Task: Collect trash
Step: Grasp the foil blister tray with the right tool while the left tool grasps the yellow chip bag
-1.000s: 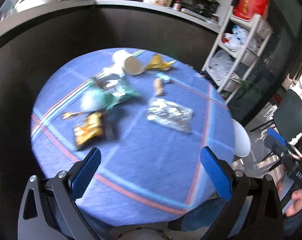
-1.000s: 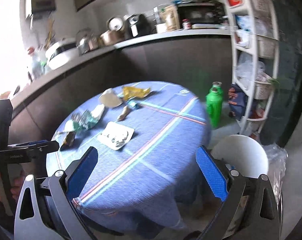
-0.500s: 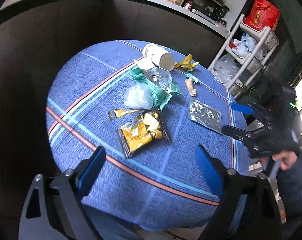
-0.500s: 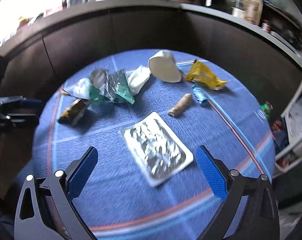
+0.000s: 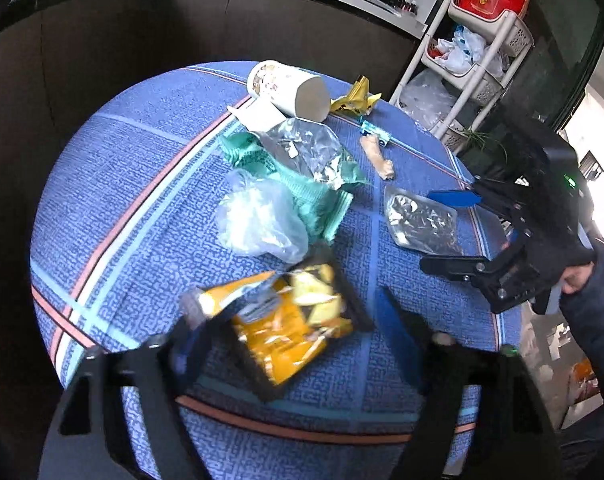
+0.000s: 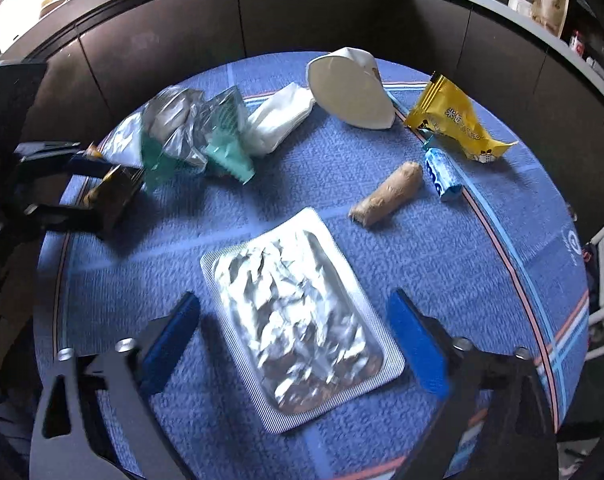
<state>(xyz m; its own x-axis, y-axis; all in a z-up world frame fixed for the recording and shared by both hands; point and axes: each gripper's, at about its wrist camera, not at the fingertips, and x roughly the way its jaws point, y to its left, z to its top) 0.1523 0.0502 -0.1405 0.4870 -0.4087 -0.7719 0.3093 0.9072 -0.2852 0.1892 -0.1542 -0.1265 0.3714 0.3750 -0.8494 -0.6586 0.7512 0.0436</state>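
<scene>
Crinkled shiny foil tray (image 6: 302, 320) lies on matt woven blue tablecloth (image 6: 481, 280).

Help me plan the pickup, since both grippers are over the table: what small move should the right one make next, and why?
Probably lower the right gripper a little and close on the foil tray. Its jaws are open with the tray lying flat between them on the tablecloth, apart from the other trash.

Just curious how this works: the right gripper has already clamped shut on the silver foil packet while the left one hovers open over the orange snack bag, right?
Not quite. The right gripper is open, its blue fingers standing on either side of the silver foil packet without closing on it, as the right wrist view shows. The left gripper does hover open over the orange snack bag.
</scene>
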